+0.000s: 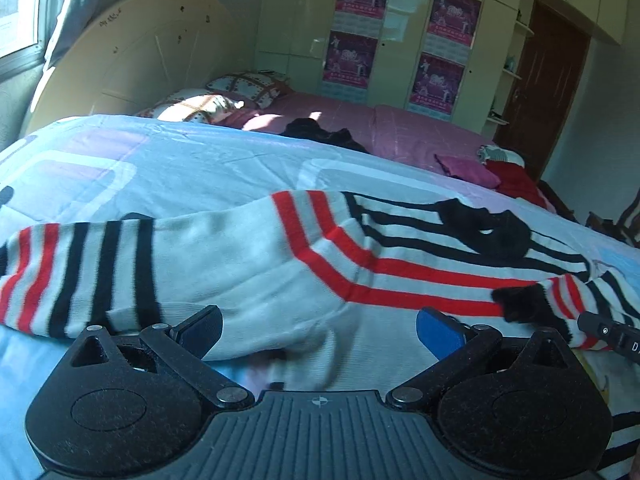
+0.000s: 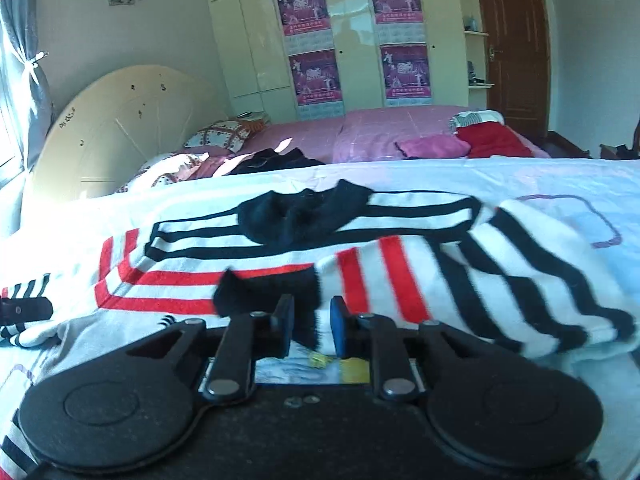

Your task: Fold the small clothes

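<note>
One bed point(image 2: 400, 132) with a pink sheet fills the far half of the room, backed by a cream headboard point(image 2: 120, 132) and a wall of pale wardrobe doors point(image 2: 352, 32) carrying four magenta posters point(image 2: 306, 8). One pale blue quilt point(image 1: 180, 168) covers the near ground. One striped sweater point(image 1: 248, 256), white with red and black bands and a black collar point(image 2: 304, 216), lies spread flat across that quilt, its body towards the middle and a sleeve running out to each side. Two patterned pillows point(image 1: 248, 86) sit by the headboard; one dark garment point(image 1: 320, 130), one pink folded cloth point(image 2: 432, 146) and one red garment point(image 2: 494, 140) rest on the pink sheet, well apart from the sweater. Left gripper point(image 1: 320, 330): jaws spread wide over the white lower edge of the sweater, nothing between them. Right gripper point(image 2: 311, 330): jaws drawn close on the black cuff point(image 2: 240, 292) of a sleeve (fabric sits between the blue pads, though blur hides how firmly).
</note>
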The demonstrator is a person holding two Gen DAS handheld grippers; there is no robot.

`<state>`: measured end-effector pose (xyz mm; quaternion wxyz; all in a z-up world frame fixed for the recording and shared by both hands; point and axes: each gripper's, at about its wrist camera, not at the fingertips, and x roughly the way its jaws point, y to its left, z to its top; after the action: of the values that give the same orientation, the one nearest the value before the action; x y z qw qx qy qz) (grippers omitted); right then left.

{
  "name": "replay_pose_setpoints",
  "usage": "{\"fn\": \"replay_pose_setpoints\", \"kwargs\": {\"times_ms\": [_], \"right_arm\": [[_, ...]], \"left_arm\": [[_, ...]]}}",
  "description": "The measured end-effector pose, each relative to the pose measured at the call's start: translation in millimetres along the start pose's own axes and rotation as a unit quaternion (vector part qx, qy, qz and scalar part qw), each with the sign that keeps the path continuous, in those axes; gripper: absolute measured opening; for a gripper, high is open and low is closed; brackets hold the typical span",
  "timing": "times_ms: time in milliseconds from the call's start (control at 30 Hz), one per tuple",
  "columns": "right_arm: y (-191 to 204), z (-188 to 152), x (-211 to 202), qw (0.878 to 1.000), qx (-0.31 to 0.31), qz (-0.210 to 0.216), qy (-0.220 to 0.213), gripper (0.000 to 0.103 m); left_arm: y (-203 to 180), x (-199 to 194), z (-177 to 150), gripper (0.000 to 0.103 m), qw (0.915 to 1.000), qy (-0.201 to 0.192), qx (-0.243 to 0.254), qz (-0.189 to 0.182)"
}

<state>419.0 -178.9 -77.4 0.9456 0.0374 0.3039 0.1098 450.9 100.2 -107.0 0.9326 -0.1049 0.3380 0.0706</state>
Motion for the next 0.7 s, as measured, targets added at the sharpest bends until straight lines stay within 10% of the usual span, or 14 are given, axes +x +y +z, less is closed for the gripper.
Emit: {"fn": "replay_pose_setpoints", "kwargs": {"times_ms": [133,167,233,533,633,700], "right_arm": [[-51.7,-2.7,-26.4,0.999,0.025,-0.045,-0.012,0.021],[-62.6,-2.6,-31.1,0.998,0.031,-0.055,-0.012,0.022],[-84.6,-2.8,-37.4,0.996,0.04,-0.073,-0.017,0.022],[-147.5,-4.8,-51.0,0.992,0.069,-0.103,-0.025,0.022],[-153.1,-5.1,-49.0,0.992,0.075,-0.099,-0.022,0.022],[-155.3,-3.7,-49.9,0.991,0.082,-0.101,-0.026,0.022]], "left_arm": [[-54.2,18.5,-4.1,0.098,0.9961,0.021,-0.016,-0.085],[-65.6,25.0,-5.5,0.073,0.9925,0.032,-0.032,-0.114],[-85.5,42.7,-9.9,0.059,0.9816,0.068,-0.071,-0.163],[-124.9,100.5,-21.1,0.058,0.9565,0.091,-0.176,-0.214],[-133.0,109.1,-13.8,0.005,0.9635,0.078,-0.155,-0.204],[-131.9,99.4,-5.0,0.005,0.9663,0.047,-0.145,-0.208]]}}
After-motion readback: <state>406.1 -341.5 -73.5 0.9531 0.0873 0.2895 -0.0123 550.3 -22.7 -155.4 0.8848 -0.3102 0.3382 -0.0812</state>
